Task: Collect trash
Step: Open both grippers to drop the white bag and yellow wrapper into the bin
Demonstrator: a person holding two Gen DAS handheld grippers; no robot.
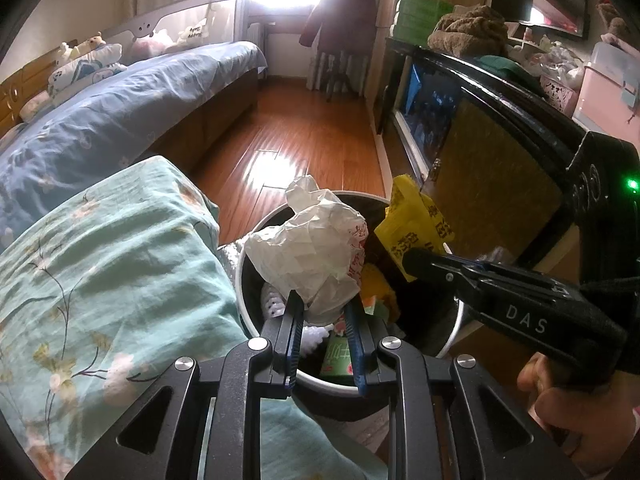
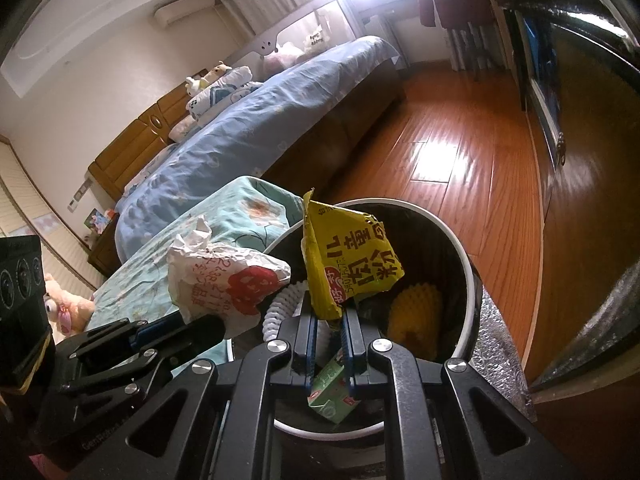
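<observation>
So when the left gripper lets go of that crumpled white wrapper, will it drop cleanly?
Probably slowly: the white wrapper looks thin, creased and light. It may snag on the bin rim, since it bulges wider than the left gripper.

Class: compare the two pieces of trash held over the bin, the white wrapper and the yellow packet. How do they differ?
The white wrapper is crumpled paper with red print; the yellow packet is flatter and glossy with dark lettering. The left tool holds the wrapper, the right tool the packet. Both hang above the bin.
</observation>
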